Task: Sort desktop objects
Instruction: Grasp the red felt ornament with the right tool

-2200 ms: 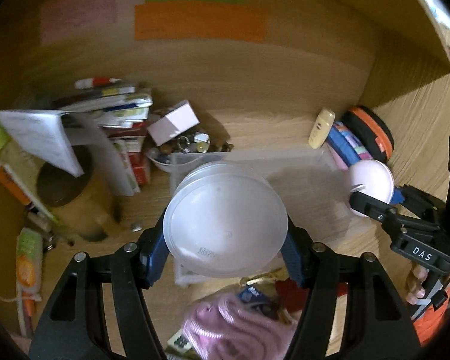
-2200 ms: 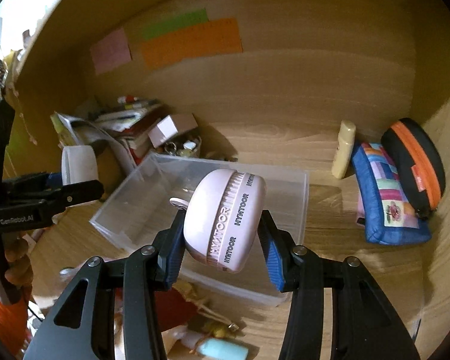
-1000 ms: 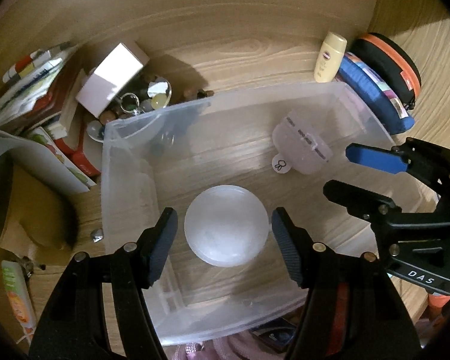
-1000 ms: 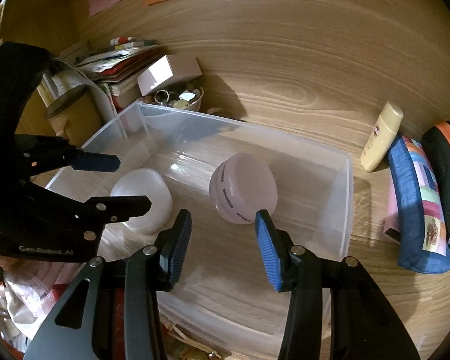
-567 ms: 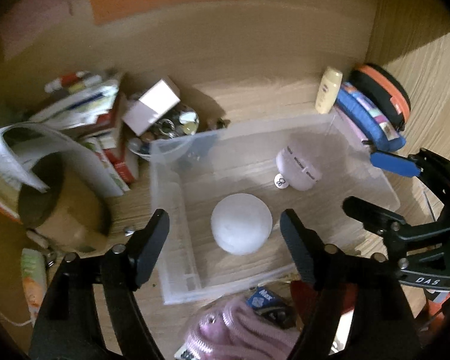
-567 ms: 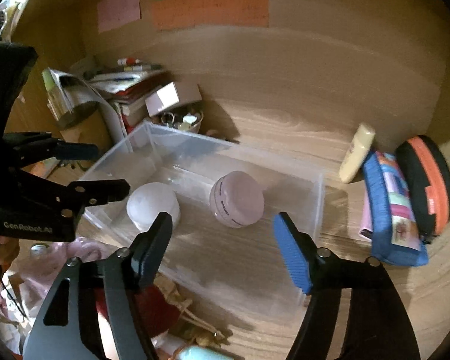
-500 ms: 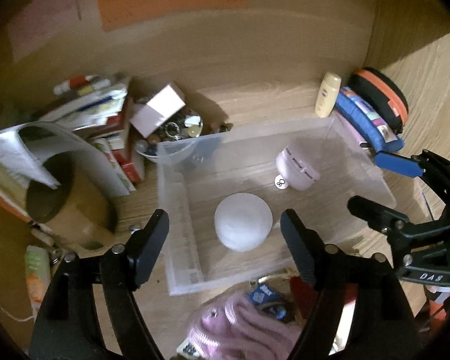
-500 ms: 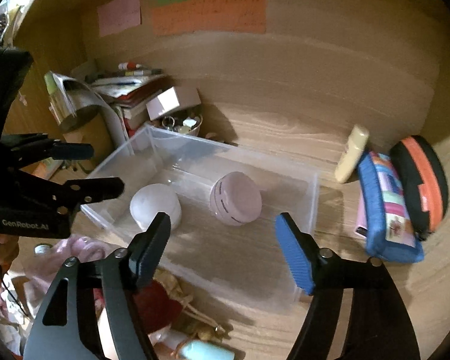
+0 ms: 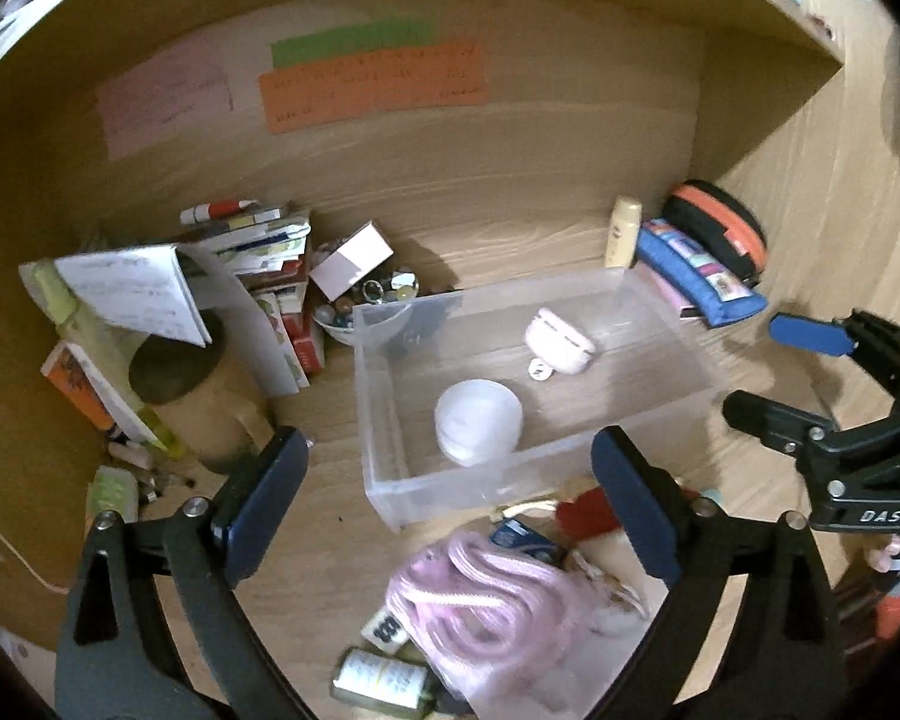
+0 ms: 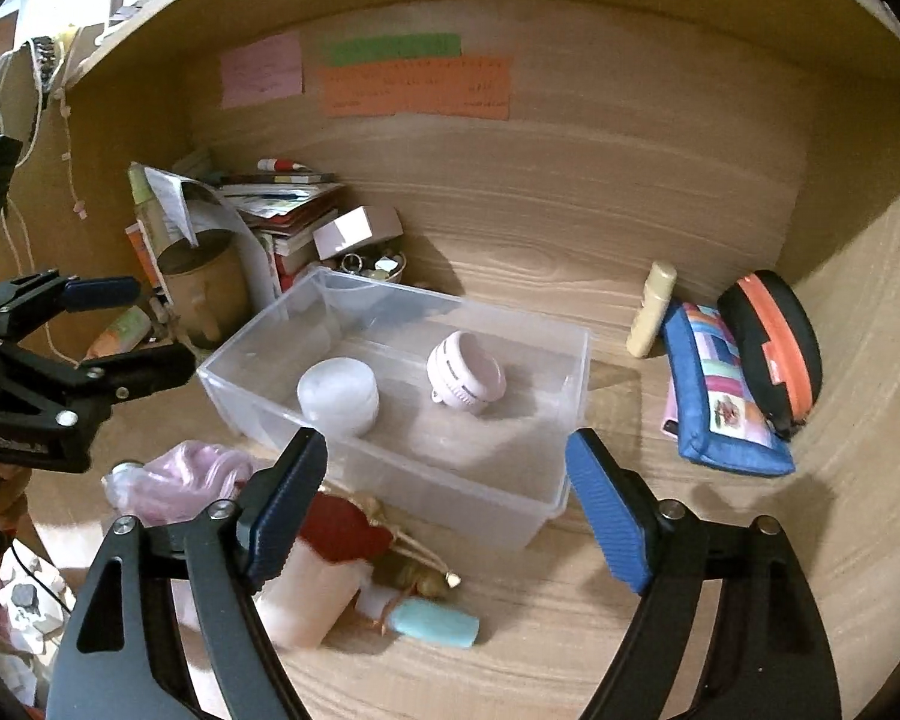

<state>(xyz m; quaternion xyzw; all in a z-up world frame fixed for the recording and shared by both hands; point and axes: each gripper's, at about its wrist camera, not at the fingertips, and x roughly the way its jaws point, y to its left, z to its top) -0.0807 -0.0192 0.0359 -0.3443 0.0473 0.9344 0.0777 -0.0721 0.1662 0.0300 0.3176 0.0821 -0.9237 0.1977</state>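
Observation:
A clear plastic bin [image 9: 390, 474] [image 10: 576, 360] stands on the wooden desk. Inside it lie a white round jar [image 9: 477, 420] [image 10: 337, 396] and a pink round gadget [image 9: 558, 333] [image 10: 465, 375]. My left gripper [image 9: 450, 510] is open and empty, above the desk in front of the bin; it also shows at the left of the right wrist view [image 10: 132, 324]. My right gripper [image 10: 444, 510] is open and empty, in front of the bin; it also shows at the right of the left wrist view [image 9: 774, 366].
In front of the bin lie a pink cord bundle [image 9: 486, 594] [image 10: 174, 480], a red item [image 10: 345, 525], a teal case [image 10: 432, 624] and a small bottle [image 9: 384, 678]. Books [image 9: 252, 252], a white box [image 9: 351, 261], a brown cup [image 9: 204, 402] stand left; a yellow tube [image 10: 648, 306] and pouches [image 10: 720, 390] right.
Both grippers let go of the jar and the pink gadget into the bin, opened wide, and pulled back up and away from it.

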